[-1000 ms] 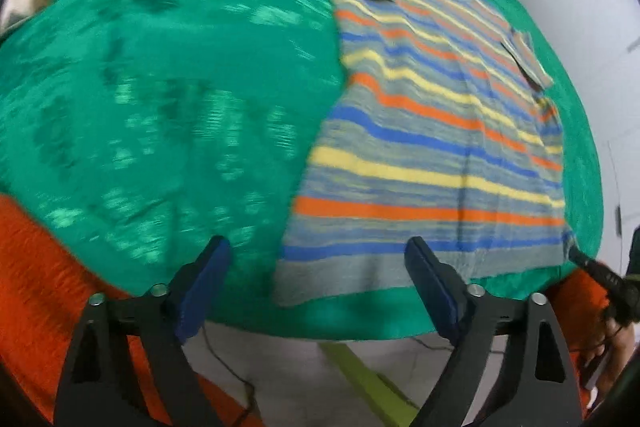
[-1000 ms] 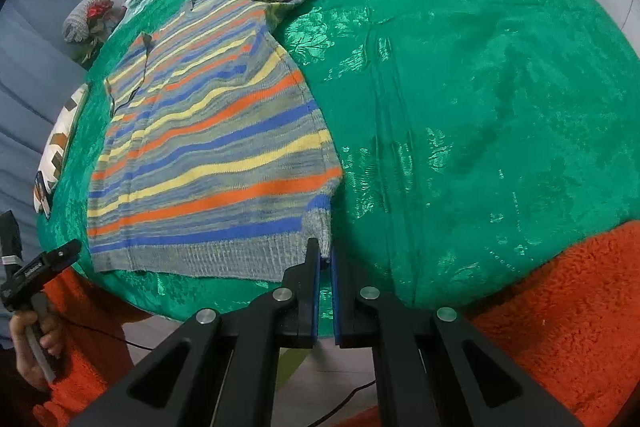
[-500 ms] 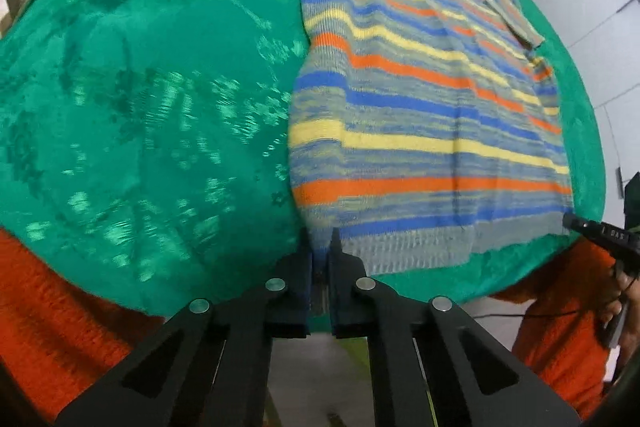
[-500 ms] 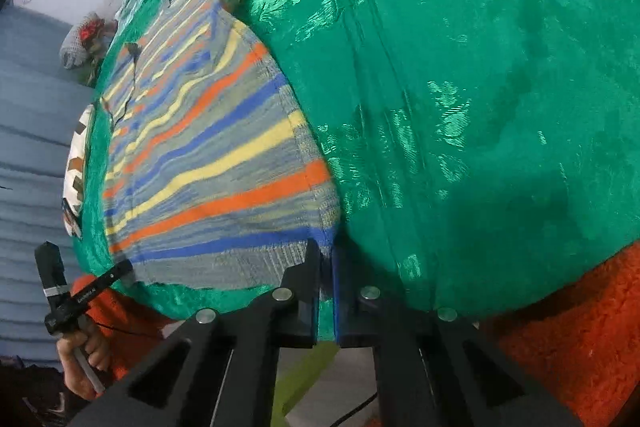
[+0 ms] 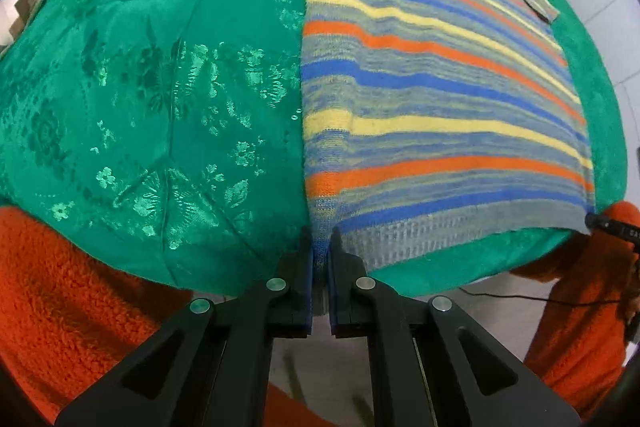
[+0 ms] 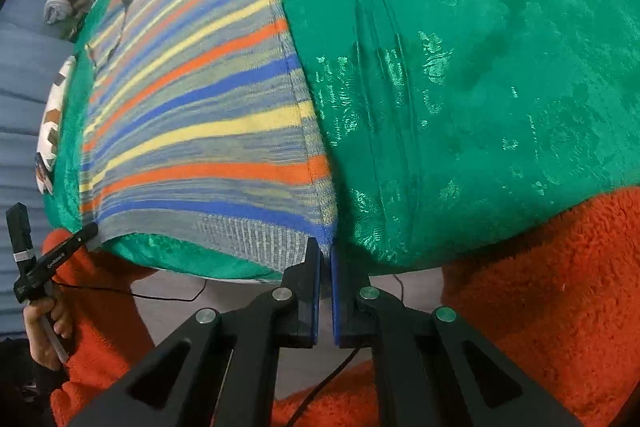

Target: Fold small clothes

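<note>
pinching both hem corners of the striped sweater (image 5: pixel 420 99): the left hand-held gripper (image 5: pixel 320 247) has just snapped closed, joining the right hand-held gripper (image 6: pixel 325 251), so lifting the hem can probably begin.

The left tool (image 5: pixel 320 239) points steeply down, jaws pinched together on a sweater (image 5: pixel 440 99) corner. The right tool (image 6: pixel 325 247) does likewise, gripping the opposite hem corner. Orange sleeves (image 6: pixel 540 287) show behind both.

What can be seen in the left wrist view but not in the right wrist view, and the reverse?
Only the left wrist view shows the left gripper from behind, shut on the striped sweater's left hem corner. Only the right wrist view shows the right gripper from behind, shut on the right hem corner, and a grey bundle far back. Both show the sweater flat on the green cloth and orange sleeves.
</note>
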